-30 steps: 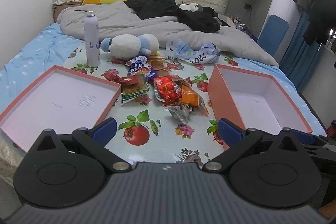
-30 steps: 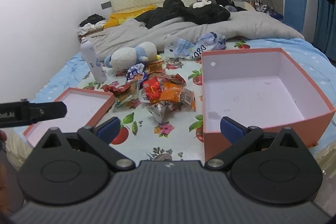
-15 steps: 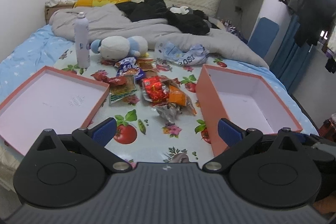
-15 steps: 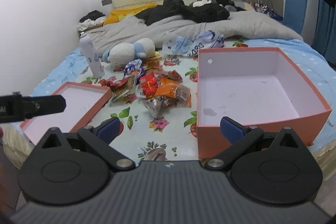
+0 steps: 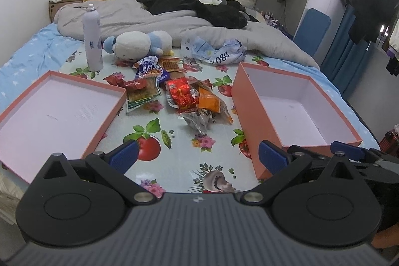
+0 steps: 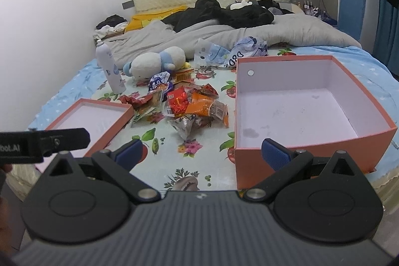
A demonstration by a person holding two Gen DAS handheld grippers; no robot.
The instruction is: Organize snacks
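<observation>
A pile of snack packets (image 5: 184,96) (image 6: 189,106) in red, orange, blue and silver lies on a fruit-print cloth in the middle of the bed. Left of it sits a shallow orange box lid (image 5: 104,116) (image 6: 124,114), white inside and holding nothing. To the right stands a deeper orange box (image 5: 251,116) (image 6: 291,148), also with nothing in it. My left gripper (image 5: 198,156) hangs open over the near edge of the cloth, well short of the pile. My right gripper (image 6: 202,152) is open too, its right finger in front of the deep box's near wall.
A white spray can (image 5: 92,39) (image 6: 109,66) stands upright behind the lid. A plush toy (image 5: 139,44) (image 6: 154,62), a crumpled plastic bag (image 5: 217,52) (image 6: 234,54), a grey quilt and dark clothes lie farther back. The other gripper's black body shows at the left edge of the right wrist view.
Both cameras have pulled back and risen a little, so the boxes and the pile sit slightly farther away. Nothing on the bed has moved; both grippers stay open.
</observation>
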